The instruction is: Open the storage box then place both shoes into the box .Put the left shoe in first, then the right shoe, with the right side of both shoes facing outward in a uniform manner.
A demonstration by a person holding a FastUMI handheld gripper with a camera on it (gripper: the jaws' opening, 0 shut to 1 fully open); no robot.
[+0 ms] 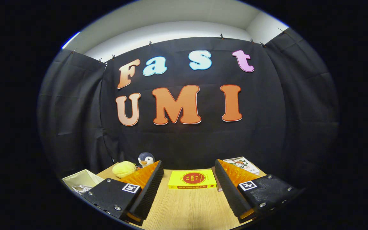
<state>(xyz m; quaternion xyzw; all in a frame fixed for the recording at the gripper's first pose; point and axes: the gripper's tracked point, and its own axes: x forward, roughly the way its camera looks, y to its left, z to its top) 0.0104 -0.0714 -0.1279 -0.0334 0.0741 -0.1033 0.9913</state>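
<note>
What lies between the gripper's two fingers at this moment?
In the gripper view, the open gripper has bare wooden table between its fingers, with a yellow book lying flat just ahead of them; the fingers touch nothing.

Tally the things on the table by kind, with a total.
Books: 2, yellow book between the open hand-held gripper fingers, illustrated book beyond
Soft toys: 2, penguin, yellow plush
Fabric boxes: 1, white box
Total: 5

penguin toy (pixel 146 159): body hidden behind finger | illustrated book (pixel 242 164): partly hidden
</note>
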